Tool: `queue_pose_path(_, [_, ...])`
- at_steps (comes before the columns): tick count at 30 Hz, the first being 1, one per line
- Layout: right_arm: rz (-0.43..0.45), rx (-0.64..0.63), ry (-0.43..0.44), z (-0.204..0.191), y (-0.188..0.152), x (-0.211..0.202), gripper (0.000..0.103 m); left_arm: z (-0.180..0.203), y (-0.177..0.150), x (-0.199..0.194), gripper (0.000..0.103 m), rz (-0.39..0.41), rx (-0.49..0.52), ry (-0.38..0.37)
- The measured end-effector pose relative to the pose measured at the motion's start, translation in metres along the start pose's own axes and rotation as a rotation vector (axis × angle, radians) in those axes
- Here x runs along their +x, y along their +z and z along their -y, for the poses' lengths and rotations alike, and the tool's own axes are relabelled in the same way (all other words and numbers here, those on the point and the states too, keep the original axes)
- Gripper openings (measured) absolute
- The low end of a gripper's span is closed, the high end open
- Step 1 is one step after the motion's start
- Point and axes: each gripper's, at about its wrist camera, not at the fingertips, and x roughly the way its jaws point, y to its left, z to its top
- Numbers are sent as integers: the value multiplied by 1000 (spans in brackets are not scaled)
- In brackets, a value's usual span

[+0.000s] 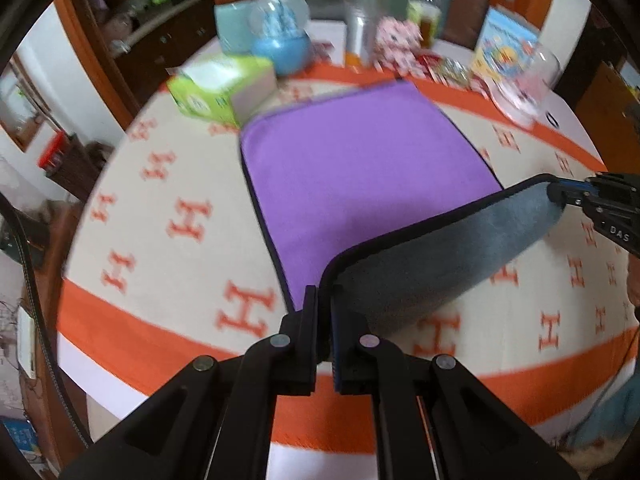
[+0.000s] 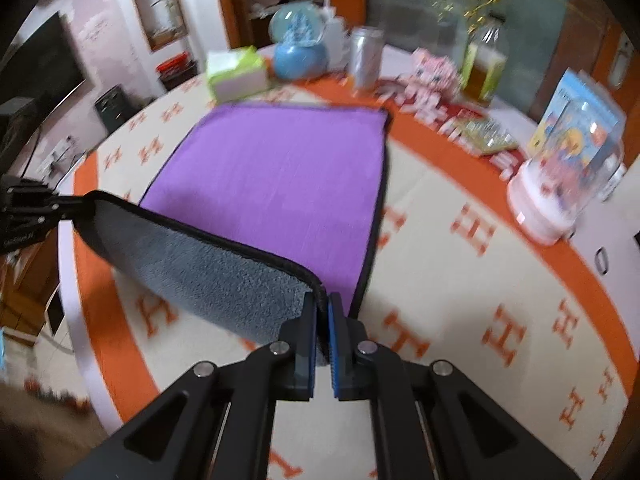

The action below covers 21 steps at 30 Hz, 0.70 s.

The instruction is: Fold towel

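Observation:
A towel, purple on top point(image 1: 360, 168) and grey underneath with a dark hem, lies on the round table. Its near edge is lifted off the cloth and shows its grey side point(image 1: 440, 256). My left gripper point(image 1: 325, 300) is shut on the near left corner. My right gripper point(image 2: 323, 304) is shut on the near right corner, and it also shows at the right of the left wrist view point(image 1: 560, 196). In the right wrist view the purple face point(image 2: 276, 176) lies flat beyond the raised grey strip point(image 2: 200, 264), and my left gripper point(image 2: 76, 200) shows at the left.
The table wears an orange and cream cloth point(image 1: 168, 248) with H marks. Along its far side stand a green tissue box point(image 1: 220, 92), a blue snow globe point(image 1: 284, 36), a metal can point(image 2: 366, 60), a pink toy point(image 2: 432, 76), a bottle point(image 2: 484, 64) and a pink globe point(image 2: 560, 196).

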Motion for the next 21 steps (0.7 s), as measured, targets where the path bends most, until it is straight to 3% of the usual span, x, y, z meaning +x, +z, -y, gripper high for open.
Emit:
queue_pose_path(9, [69,58,-85,11,82,12,5,-24,75,4,3,87,1,114])
queue_pose_path(21, [43,149,-149,28,155,84,5,-57,139,74,3,61,-82,156])
